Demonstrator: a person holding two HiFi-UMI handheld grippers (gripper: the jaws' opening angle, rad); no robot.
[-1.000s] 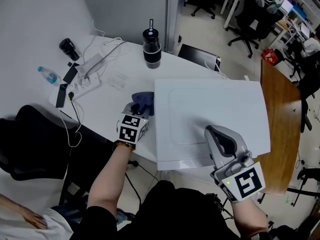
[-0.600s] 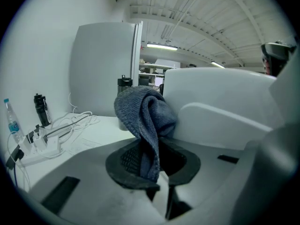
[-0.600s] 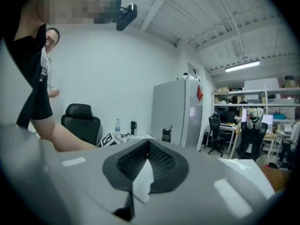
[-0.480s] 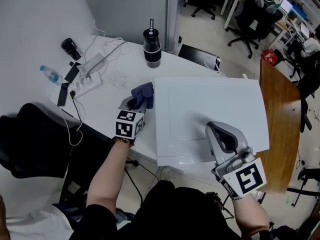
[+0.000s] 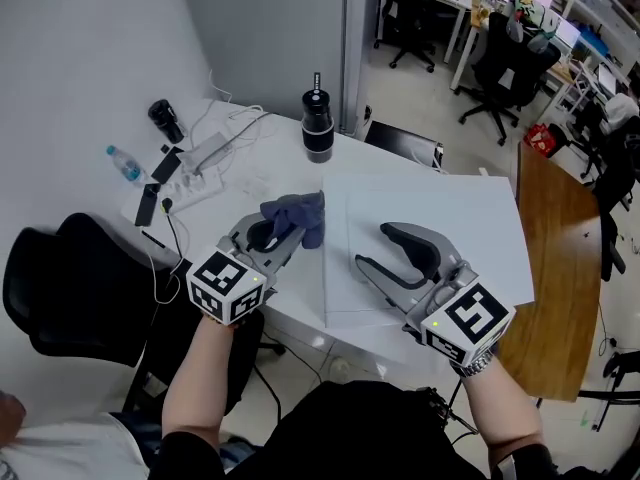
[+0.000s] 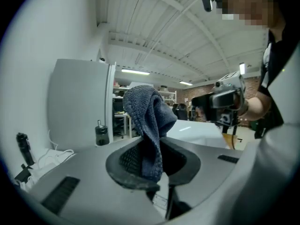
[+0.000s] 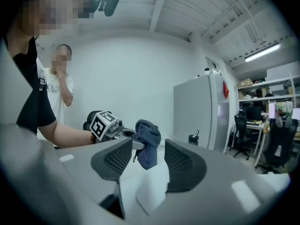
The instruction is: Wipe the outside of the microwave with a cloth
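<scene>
The white microwave (image 5: 440, 228) stands on the white table, and I see its flat top. My left gripper (image 5: 278, 233) is shut on a dark blue cloth (image 5: 296, 215), held up at the microwave's left top edge. In the left gripper view the cloth (image 6: 149, 121) bunches up out of the jaws. My right gripper (image 5: 372, 248) hovers over the microwave top. Its jaws have just been opening and stand open with nothing between them. Beyond the right gripper (image 7: 147, 161), in its own view, hangs the cloth (image 7: 148, 142), with the left gripper's marker cube beside it.
A black tumbler (image 5: 317, 124) stands behind the microwave. A power strip with cables (image 5: 195, 156), a water bottle (image 5: 124, 163) and a black canister (image 5: 164, 119) lie at the table's left. A black chair (image 5: 60, 288) is at the left, a wooden table (image 5: 560, 268) at the right.
My left gripper has risen with the cloth from the table beside the microwave to its top edge. The right gripper's jaws went from shut to open, and it shifted left.
</scene>
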